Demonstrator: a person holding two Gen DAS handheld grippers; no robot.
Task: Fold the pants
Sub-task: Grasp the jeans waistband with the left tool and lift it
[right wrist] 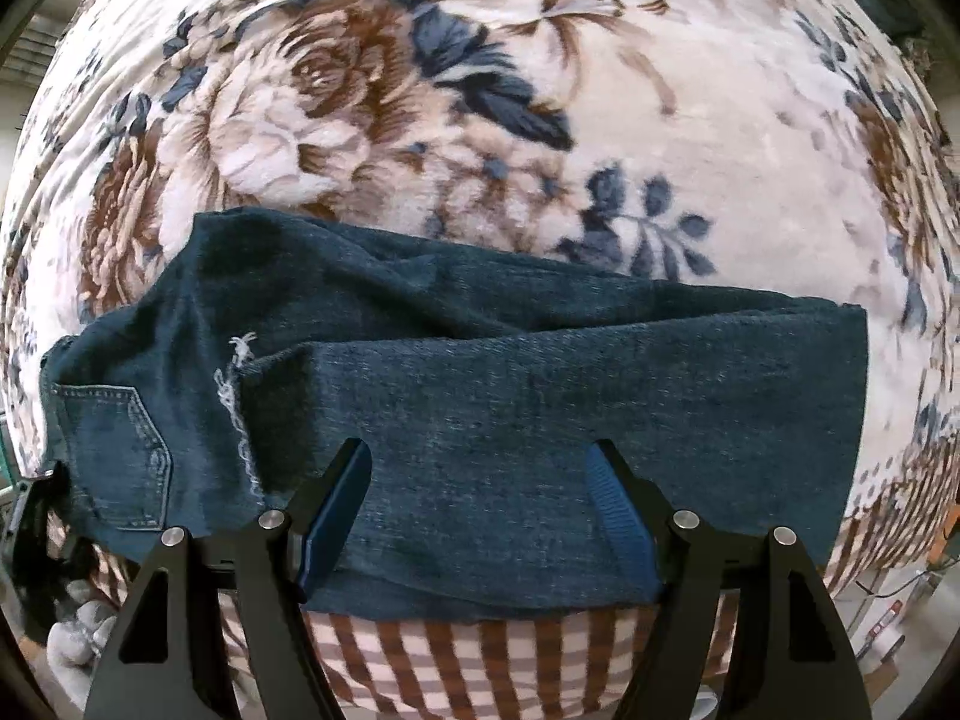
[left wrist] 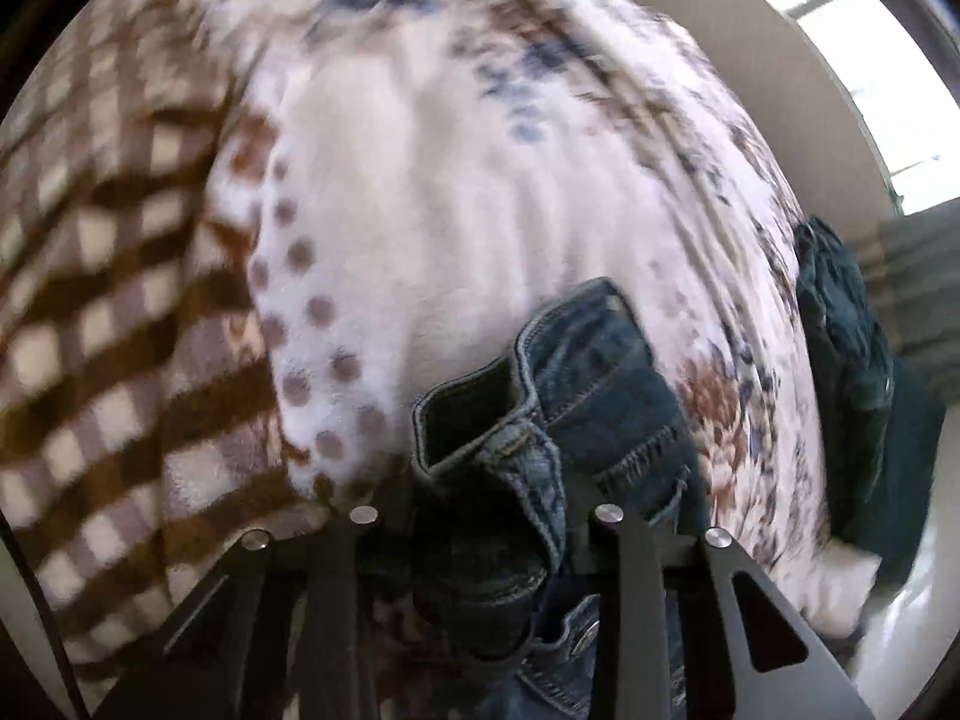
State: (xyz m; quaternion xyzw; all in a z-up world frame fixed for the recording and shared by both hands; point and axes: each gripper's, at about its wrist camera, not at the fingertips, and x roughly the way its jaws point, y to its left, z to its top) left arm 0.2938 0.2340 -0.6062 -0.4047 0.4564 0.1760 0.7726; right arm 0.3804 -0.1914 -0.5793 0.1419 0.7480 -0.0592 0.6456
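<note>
Two views split the scene: the right wrist camera shows a floral blanket (right wrist: 456,90) covering the surface, with dark denim pants (right wrist: 540,384) lying folded across it near its checked border, open blanket beyond their far edge. Only the left wrist view shows the waistband bunched up and clamped in the left gripper (left wrist: 486,516). The right gripper (right wrist: 480,480) hangs over the denim, fingers spread wide, holding nothing.

- The left wrist view is smeared by motion blur, and a window (left wrist: 888,90) glares white.
- The right wrist view is sharper and evenly lit.
- Fisheye bending curves the edges.
</note>
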